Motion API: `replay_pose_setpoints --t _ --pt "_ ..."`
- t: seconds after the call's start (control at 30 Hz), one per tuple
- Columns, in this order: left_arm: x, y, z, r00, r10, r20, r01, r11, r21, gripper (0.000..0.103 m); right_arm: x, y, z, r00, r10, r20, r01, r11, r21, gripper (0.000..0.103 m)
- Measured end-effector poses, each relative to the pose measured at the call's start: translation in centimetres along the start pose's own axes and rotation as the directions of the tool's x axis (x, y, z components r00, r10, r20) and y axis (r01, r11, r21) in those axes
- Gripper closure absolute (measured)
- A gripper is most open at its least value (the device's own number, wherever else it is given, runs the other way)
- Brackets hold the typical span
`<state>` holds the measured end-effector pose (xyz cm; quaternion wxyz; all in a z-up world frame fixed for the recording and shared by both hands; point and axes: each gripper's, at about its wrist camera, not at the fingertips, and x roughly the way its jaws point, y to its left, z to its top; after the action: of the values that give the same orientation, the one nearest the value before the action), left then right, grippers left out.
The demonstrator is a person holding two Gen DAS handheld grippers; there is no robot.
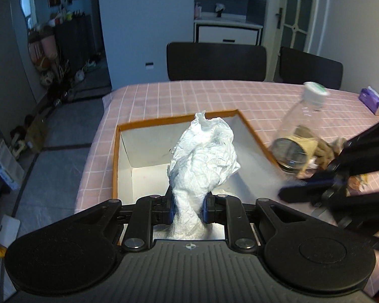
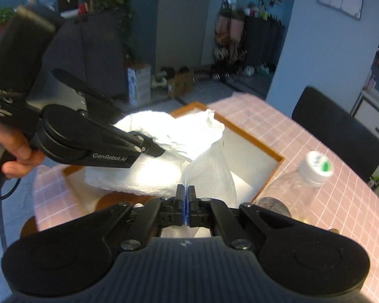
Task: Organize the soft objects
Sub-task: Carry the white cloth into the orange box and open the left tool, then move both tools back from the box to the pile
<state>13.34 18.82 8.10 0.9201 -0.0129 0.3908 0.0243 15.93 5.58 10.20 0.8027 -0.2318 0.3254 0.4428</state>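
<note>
My left gripper is shut on a crumpled white paper towel and holds it over the open orange-rimmed box. The towel also shows in the right wrist view, bright white, with the left gripper clamped on it above the box. My right gripper is shut on a thin clear plastic bag that rises in front of its fingers. In the left wrist view the right gripper reaches in from the right edge.
A clear plastic bottle with a white cap leans beside the box on the pink checked tablecloth, with brown crumpled stuff by it. A purple tissue pack lies far right. Black chairs stand behind the table.
</note>
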Motion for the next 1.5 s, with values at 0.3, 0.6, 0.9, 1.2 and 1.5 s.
replay_pose_setpoints --t 0.3,0.6,0.9,1.2,1.5 --pt "4.7 2.2 0.1 0.997 -0.009 -0.078 0.006 0.999 -0.047 0.082 7.7 -0.3 0.8 0.990 -0.079 -0.120 0.074 0.996 -0.046 0.103" --pt "6.4 3.2 -0.2 0.988 0.000 -0.152 -0.007 0.999 -0.047 0.076 11.8 -1.2 1.2 0.977 -0.088 -0.195 0.082 0.996 -0.036 0.102" --pt "4.7 2.6 -0.1 0.990 0.057 -0.127 -0.059 0.998 -0.008 0.049 10.8 -1.1 1.0 0.981 -0.079 -0.175 0.073 0.996 -0.041 0.068" --pt "0.6 1.5 0.7 0.998 0.058 -0.033 -0.058 0.998 0.004 0.037 6.6 -0.4 0.7 0.992 -0.068 -0.109 0.061 0.996 -0.062 0.061" --pt "-4.5 -2.7 -0.1 0.996 0.003 0.095 -0.011 0.996 0.087 0.037 -1.4 -0.3 -1.4 0.997 -0.079 0.010 0.080 0.995 -0.057 0.052"
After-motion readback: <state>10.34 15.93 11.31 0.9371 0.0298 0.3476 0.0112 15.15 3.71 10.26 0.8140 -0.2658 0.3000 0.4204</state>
